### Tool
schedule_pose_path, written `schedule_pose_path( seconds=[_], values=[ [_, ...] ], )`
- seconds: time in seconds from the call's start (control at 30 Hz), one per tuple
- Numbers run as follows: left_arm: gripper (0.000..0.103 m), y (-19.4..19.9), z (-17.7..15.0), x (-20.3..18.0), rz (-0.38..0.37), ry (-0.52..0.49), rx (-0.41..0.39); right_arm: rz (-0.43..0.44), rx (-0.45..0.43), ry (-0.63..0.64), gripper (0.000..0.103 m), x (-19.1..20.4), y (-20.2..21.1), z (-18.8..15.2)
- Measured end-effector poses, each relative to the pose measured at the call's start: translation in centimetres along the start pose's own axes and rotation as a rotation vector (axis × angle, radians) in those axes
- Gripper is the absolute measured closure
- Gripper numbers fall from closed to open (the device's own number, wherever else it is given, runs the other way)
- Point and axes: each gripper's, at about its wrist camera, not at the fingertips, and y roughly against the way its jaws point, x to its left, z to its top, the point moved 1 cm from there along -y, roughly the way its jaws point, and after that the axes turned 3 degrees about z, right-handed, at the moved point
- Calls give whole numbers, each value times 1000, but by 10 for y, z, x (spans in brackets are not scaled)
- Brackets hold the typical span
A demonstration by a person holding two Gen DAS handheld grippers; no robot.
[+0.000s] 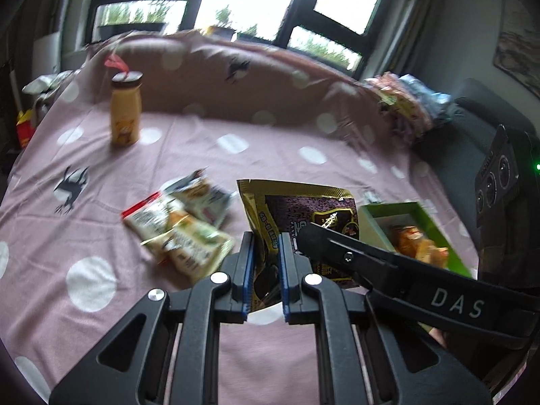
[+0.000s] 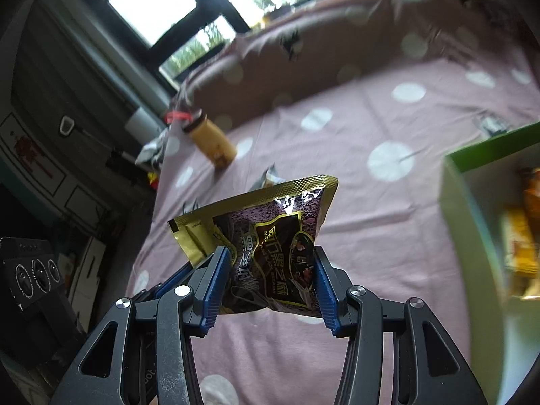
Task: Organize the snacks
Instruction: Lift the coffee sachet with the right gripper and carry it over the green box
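My right hand-held gripper (image 2: 270, 283) is clamped on a gold-and-purple snack packet (image 2: 270, 236), its blue pads pressing in on both sides of the lower half so the packet bulges between them and stands up above my fingertips, clear of the spotted pink cloth (image 2: 337, 202) below.

My left hand-held gripper (image 1: 265, 270) sits right at the same snack packet (image 1: 297, 212): the bottom left corner of the packet lies between its two blue pads, which are narrowly parted. I cannot tell whether they actually pinch the foil. The right hand-held gripper's black finger (image 1: 337, 246) crosses in from my right, over the front of the packet.

Just to the right of the packet is an open green box (image 1: 435, 222) with orange-wrapped snacks inside; in the right wrist view the green box (image 2: 472, 175) is at my far right. Ahead and left of my left hand-held gripper lies a small heap of pale snack packets (image 1: 182, 226). Farther ahead to the left a tan bottle (image 1: 125, 108) stands upright on the cloth.
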Motion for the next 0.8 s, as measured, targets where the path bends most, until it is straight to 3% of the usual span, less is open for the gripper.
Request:
schedule_pose_path(
  seconds=[0.3, 0.8],
  values=[
    [92, 4, 6, -44, -90, -50, -55, -65, -104, -29, 51, -18, 45, 9],
    [92, -24, 10, -126, -225, -150, 1, -181, -251, -197, 51, -81, 107, 9]
  ],
)
